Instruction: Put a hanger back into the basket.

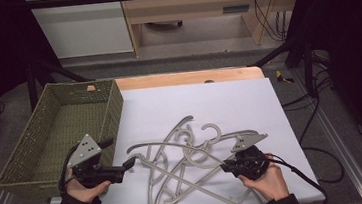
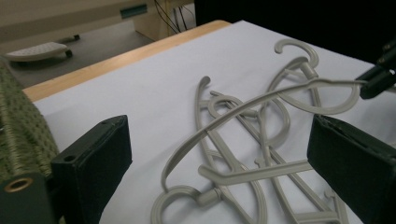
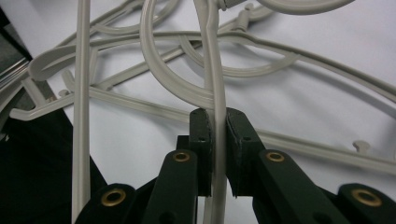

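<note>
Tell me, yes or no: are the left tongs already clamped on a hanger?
No. In the left gripper view the left tongs stand wide open, with the grey hangers lying on the white sheet between and beyond the two black pads.

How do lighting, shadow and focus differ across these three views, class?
High view: white sheet bright, surroundings dark, hangers sharp. Left gripper view: near jaws soft, hangers cast only faint shadows. Right gripper view: clamped hanger bar blurred up close, soft shadows on the sheet.
</note>
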Demonstrator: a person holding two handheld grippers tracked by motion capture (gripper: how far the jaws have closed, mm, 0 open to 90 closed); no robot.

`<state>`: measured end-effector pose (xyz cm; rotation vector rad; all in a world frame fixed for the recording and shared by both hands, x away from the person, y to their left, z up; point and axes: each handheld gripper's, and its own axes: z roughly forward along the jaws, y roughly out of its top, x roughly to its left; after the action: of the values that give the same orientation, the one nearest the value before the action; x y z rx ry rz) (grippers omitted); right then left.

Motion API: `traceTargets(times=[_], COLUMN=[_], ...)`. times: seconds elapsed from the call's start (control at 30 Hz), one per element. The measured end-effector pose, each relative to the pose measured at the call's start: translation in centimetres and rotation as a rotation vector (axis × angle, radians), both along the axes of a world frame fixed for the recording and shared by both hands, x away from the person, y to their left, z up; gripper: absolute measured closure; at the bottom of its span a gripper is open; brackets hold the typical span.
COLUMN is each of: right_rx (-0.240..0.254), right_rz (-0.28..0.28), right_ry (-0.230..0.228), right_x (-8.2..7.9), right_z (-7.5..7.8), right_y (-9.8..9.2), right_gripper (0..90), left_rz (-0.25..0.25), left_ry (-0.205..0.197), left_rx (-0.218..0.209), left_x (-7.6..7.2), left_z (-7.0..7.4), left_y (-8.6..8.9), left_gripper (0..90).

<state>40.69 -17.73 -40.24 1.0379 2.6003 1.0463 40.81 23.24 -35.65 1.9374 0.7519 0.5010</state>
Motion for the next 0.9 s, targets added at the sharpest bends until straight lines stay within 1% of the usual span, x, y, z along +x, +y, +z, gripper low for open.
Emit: traceTargets(times=[0.07,0.1,0.17,0.2,0.27,0.4,0.43,0.5,0.57,0.6,0.63,0.67,0.7,0.73,0.77,0.8,0.83,0.87,0.9], right_rx=[0.015,0.015,0.026,0.024,0.04,0.019,0.019,0.014,0.008,0.005,0.008,-0.002,0.001,-0.002,-0.001,-0.001,0.006,0.001,0.003], right_rz=[0.014,0.036,0.051,0.05,0.07,0.11,0.11,0.129,0.15,0.154,0.165,0.174,0.177,0.181,0.181,0.181,0.206,0.209,0.209], right_ry=[0.0,-0.001,-0.013,-0.01,-0.017,-0.016,-0.016,-0.012,-0.007,-0.009,-0.004,-0.006,-0.001,-0.002,-0.002,-0.002,-0.006,-0.003,-0.003], right_x=[0.1,0.2,0.3,0.2,0.3,0.3,0.3,0.2,0.1,0.1,0.0,0.0,-0.1,-0.1,-0.2,-0.2,-0.3,-0.3,-0.4], right_z=[0.3,0.5,0.7,0.9,0.9,1.1,1.1,1.0,1.0,1.0,1.0,1.0,1.0,1.0,1.0,1.0,0.9,1.0,0.9], right_y=[0.2,0.2,0.4,0.4,0.6,0.7,0.7,0.9,0.9,1.0,1.0,1.0,1.1,1.1,1.2,1.2,1.2,1.2,1.3], right_gripper=[82.1,82.1,82.1,82.1,82.1,82.1,82.1,82.1,82.1,82.1,82.1,82.1,82.0,82.1,82.1,82.1,82.0,82.1,82.0], left_rz=[-0.018,-0.034,-0.056,-0.069,-0.083,-0.128,-0.128,-0.16,-0.187,-0.199,-0.199,-0.228,-0.242,-0.251,-0.265,-0.265,-0.285,-0.285,-0.305], left_ry=[0.005,0.01,0.013,0.018,0.032,0.047,0.047,0.059,0.068,0.067,0.067,0.071,0.074,0.076,0.078,0.078,0.08,0.08,0.09], left_rx=[0.022,0.04,0.072,0.085,0.117,0.178,0.178,0.228,0.254,0.275,0.275,0.288,0.299,0.31,0.33,0.33,0.349,0.349,0.366], left_x=[0.2,0.2,0.4,0.5,0.7,0.9,0.9,1.0,1.0,0.9,0.9,0.8,0.8,0.8,0.7,0.7,0.7,0.7,0.7], left_z=[-0.1,-0.1,-0.3,-0.3,-0.5,-0.6,-0.6,-0.7,-0.8,-0.9,-0.9,-1.1,-1.2,-1.3,-1.4,-1.4,-1.7,-1.7,-2.0], left_y=[-0.7,-1.1,-1.8,-2.1,-2.7,-3.7,-3.7,-4.5,-4.9,-5.1,-5.1,-5.4,-5.6,-5.7,-5.9,-5.9,-6.2,-6.2,-6.4], left_gripper=[6.5,6.8,7.1,7.7,8.2,9.8,10.8,12.5,15.0,16.6,18.6,21.1,22.8,24.5,25.9,27.6,30.4,31.8,33.7])
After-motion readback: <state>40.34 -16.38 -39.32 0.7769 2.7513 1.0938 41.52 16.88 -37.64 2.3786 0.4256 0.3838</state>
